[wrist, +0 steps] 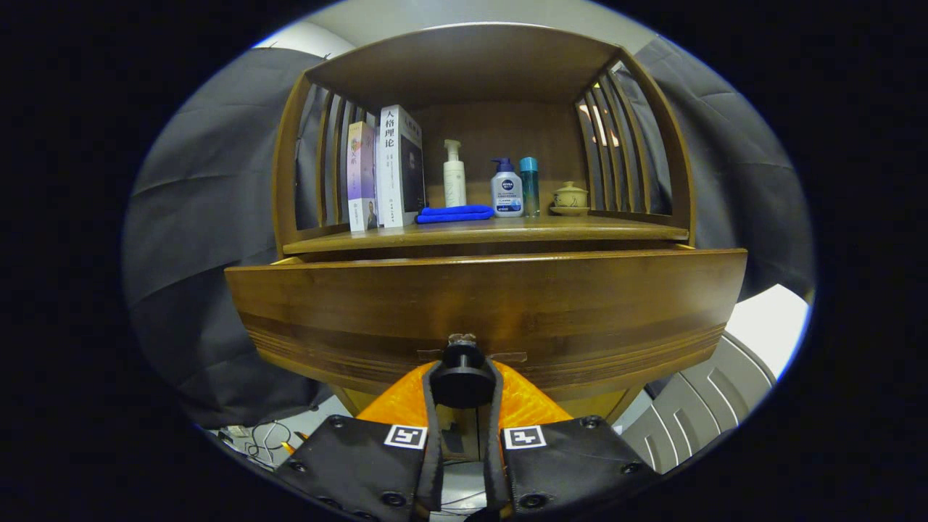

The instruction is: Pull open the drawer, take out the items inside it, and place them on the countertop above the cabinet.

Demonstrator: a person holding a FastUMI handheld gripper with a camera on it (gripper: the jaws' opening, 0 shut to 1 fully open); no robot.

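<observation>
A wooden cabinet fills the view, with its drawer front pulled out a little toward me from under the countertop. A round dark knob sits low at the middle of the drawer front. My gripper is shut on that knob, one finger pressing each side of it. The drawer's inside is hidden behind its front panel.
On the countertop stand two books, a white pump bottle, a white-and-blue bottle, a teal bottle, a lidded cup on a saucer and a folded blue cloth. A grey chair stands low right; cables lie low left.
</observation>
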